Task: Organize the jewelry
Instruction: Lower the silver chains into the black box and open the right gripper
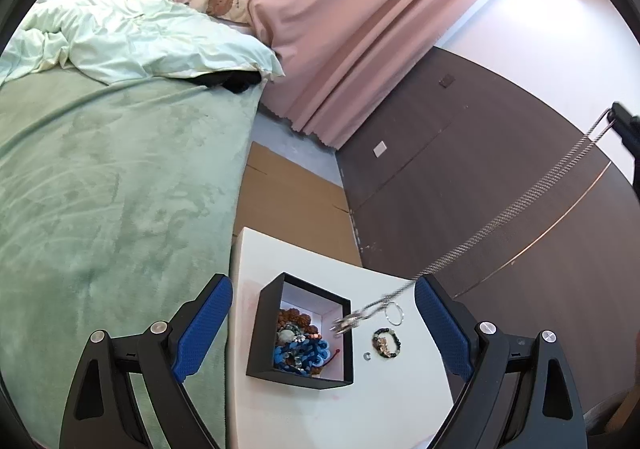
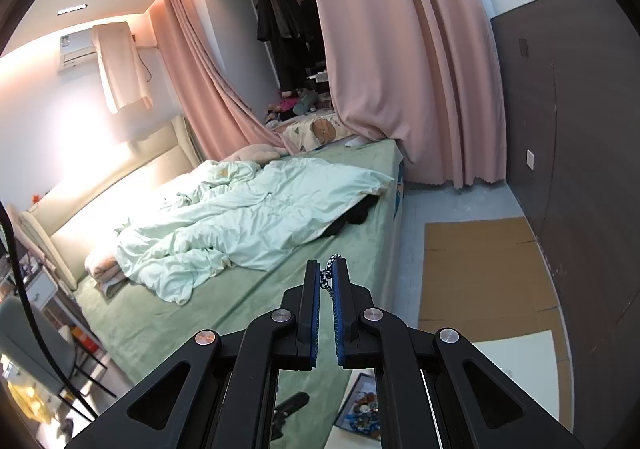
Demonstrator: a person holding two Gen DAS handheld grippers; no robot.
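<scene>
left wrist view high, angled down over table (image 1: 280, 417), right wrist view higher, facing bed (image 2: 180, 313), both share bed

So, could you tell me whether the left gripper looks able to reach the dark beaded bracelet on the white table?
Probably yes: the left gripper is open above the table, and the beaded bracelet lies exposed beside the black box. Only the hanging silver chain dangles nearby.

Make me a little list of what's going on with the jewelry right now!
right gripper: shut on chain
chain: hangs down, its pendant over the box's edge
left gripper: open, holds nothing
box: black, open, beads inside
table: bracelet, thin ring, small clasp beside the box
</scene>
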